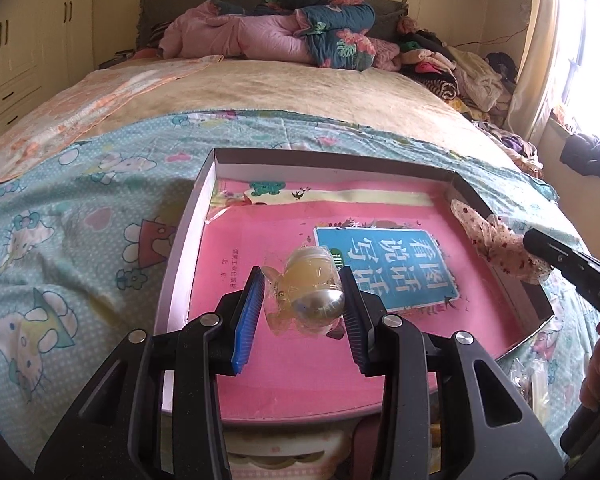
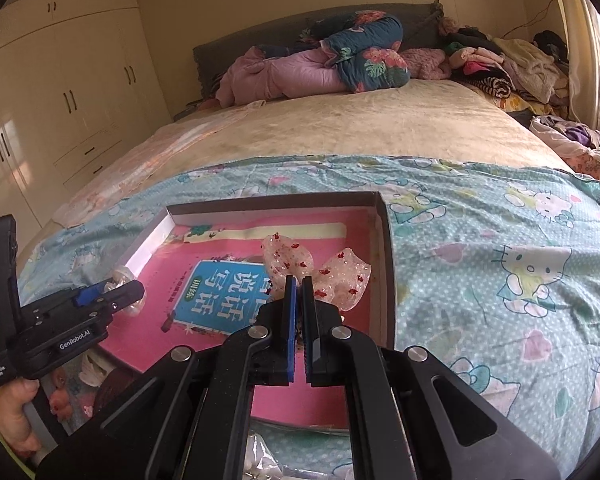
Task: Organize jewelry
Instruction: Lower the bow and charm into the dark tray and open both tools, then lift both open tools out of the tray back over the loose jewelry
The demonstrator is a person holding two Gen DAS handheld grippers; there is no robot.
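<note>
My left gripper (image 1: 302, 280) is shut on a clear plastic bag holding a yellowish bangle (image 1: 308, 280) and holds it over the shallow cardboard box (image 1: 208, 184). The box is lined with a pink book with a blue label (image 1: 396, 268). My right gripper (image 2: 299, 280) is shut on a sheer hair bow with red specks (image 2: 320, 270), held over the box's right side. The bow also shows in the left wrist view (image 1: 500, 246), at the box's right wall. The left gripper shows at the left in the right wrist view (image 2: 112, 294).
The box lies on a Hello Kitty sheet (image 2: 500, 260) on a bed. Folded quilts (image 1: 300, 36) and a pile of clothes (image 1: 460, 68) lie at the headboard. More bagged items (image 2: 260, 460) lie near the front edge. Wardrobes (image 2: 60, 80) stand at the left.
</note>
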